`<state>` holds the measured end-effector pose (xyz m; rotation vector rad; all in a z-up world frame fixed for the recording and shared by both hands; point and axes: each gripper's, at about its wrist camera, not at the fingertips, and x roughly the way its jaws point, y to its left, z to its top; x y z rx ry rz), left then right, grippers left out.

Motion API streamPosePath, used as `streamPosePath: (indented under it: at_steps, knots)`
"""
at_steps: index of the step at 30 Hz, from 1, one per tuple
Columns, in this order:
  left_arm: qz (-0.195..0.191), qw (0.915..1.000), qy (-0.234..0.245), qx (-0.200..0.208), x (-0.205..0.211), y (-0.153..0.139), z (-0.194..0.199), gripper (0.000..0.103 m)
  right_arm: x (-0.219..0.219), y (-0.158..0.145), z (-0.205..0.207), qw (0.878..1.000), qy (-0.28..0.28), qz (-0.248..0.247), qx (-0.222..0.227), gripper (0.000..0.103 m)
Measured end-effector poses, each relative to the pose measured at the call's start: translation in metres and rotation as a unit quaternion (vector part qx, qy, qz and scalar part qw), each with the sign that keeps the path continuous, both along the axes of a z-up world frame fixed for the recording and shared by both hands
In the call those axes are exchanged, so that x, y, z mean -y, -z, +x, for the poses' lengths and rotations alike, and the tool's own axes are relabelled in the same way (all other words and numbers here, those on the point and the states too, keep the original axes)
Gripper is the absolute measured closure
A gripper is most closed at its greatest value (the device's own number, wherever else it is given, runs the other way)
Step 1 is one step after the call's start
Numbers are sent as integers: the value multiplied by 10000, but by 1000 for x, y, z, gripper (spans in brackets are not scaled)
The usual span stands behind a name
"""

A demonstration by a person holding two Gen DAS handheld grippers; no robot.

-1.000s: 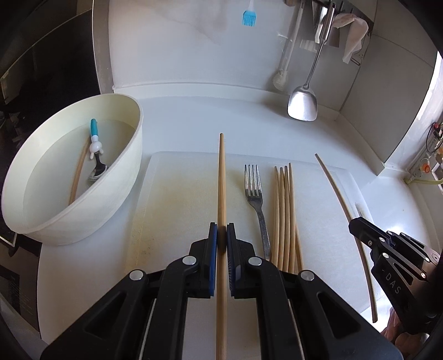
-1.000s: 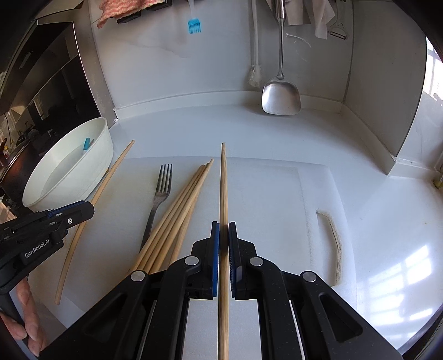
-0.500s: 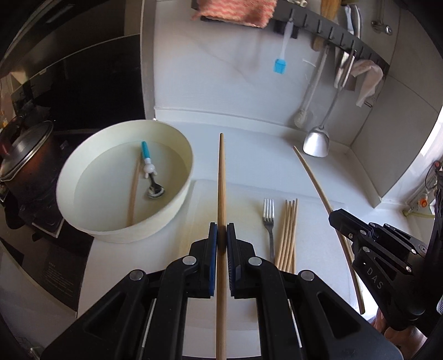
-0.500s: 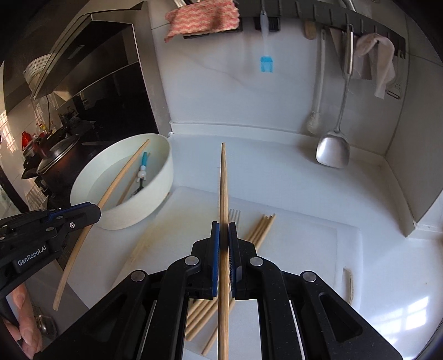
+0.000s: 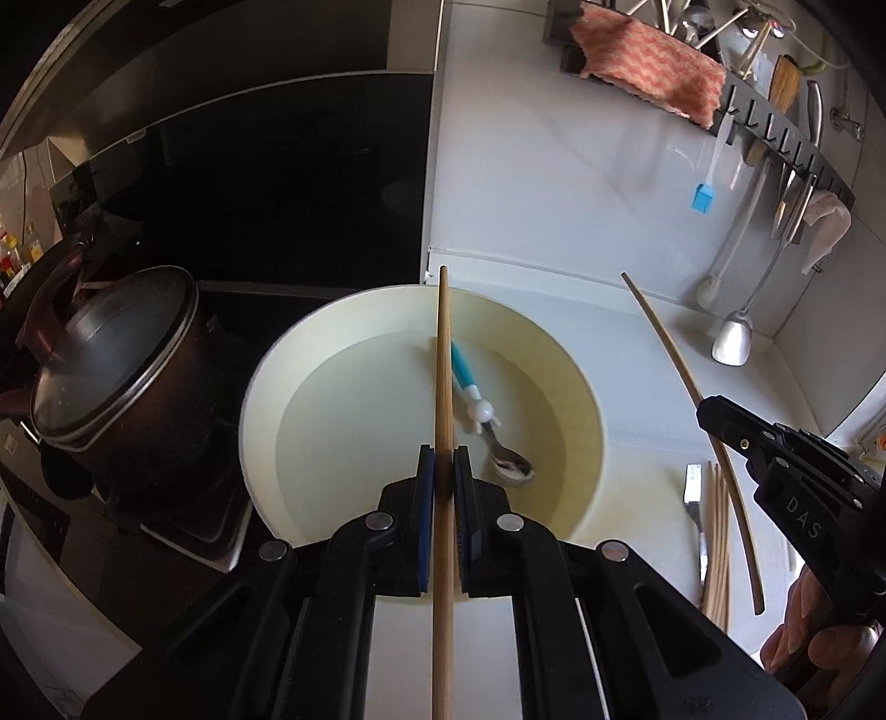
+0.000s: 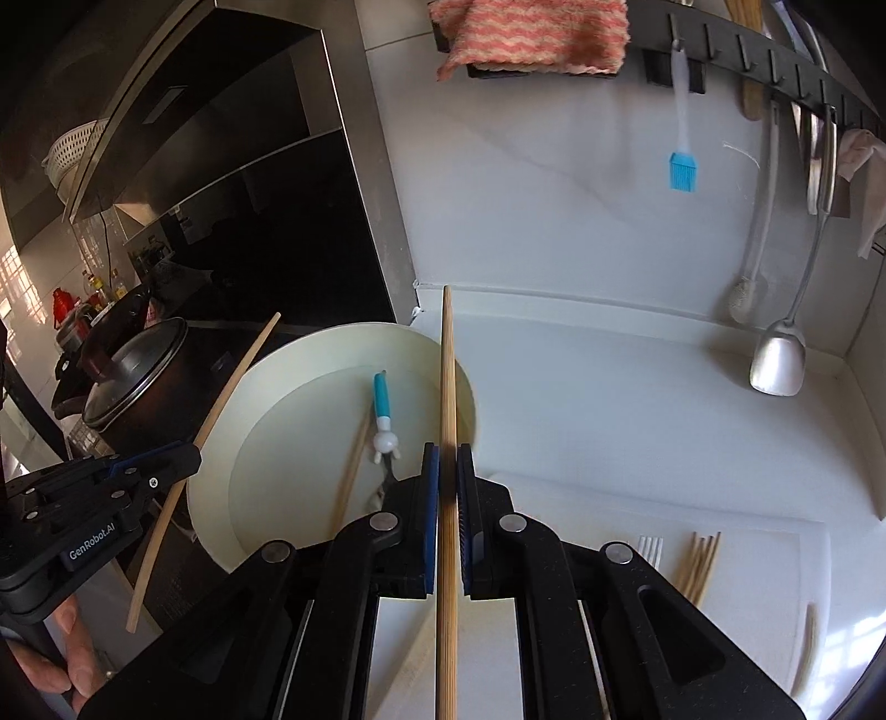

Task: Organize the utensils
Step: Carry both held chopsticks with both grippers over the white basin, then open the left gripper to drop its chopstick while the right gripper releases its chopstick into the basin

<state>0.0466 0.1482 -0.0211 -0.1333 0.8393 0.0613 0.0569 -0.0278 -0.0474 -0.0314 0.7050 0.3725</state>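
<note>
My left gripper (image 5: pixel 443 462) is shut on a wooden chopstick (image 5: pixel 443 354) and holds it above the cream bowl (image 5: pixel 288 365). My right gripper (image 6: pixel 447 462) is shut on another chopstick (image 6: pixel 447 365) over the bowl's right rim (image 6: pixel 468 387). In the bowl lie a blue-handled spoon (image 5: pixel 476 404) and one chopstick (image 6: pixel 349 482). A fork (image 5: pixel 695 498) and several chopsticks (image 5: pixel 717 531) lie side by side on the white cutting board (image 6: pixel 764 559).
A dark lidded pot (image 5: pixel 122 354) stands on the stove left of the bowl. A steel spatula (image 6: pixel 778 360), a blue brush (image 6: pixel 682 166) and a pink cloth (image 6: pixel 531 33) hang on the back wall rail.
Both grippers have risen and swung left from over the cutting board to above the bowl, each still holding its chopstick.
</note>
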Motion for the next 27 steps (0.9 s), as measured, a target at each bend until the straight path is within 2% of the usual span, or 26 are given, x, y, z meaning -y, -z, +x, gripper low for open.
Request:
streamPosePath:
  at_steps: [4, 11, 18, 27]
  knots:
    - [-99, 9997, 127, -209, -35, 16, 23, 95, -37, 10, 17, 9998, 92, 31, -145, 97]
    - [-256, 9985, 117, -462, -65, 41, 48, 95, -76, 30, 48, 9987, 98, 35, -500, 97]
    - [-348, 9974, -38, -626, -72, 61, 61, 95, -85, 52, 72, 9967, 70, 55, -811, 97]
    - [-432, 9955, -111, -837, -72, 85, 77, 95, -92, 77, 95, 9938, 117, -221, -1087, 97]
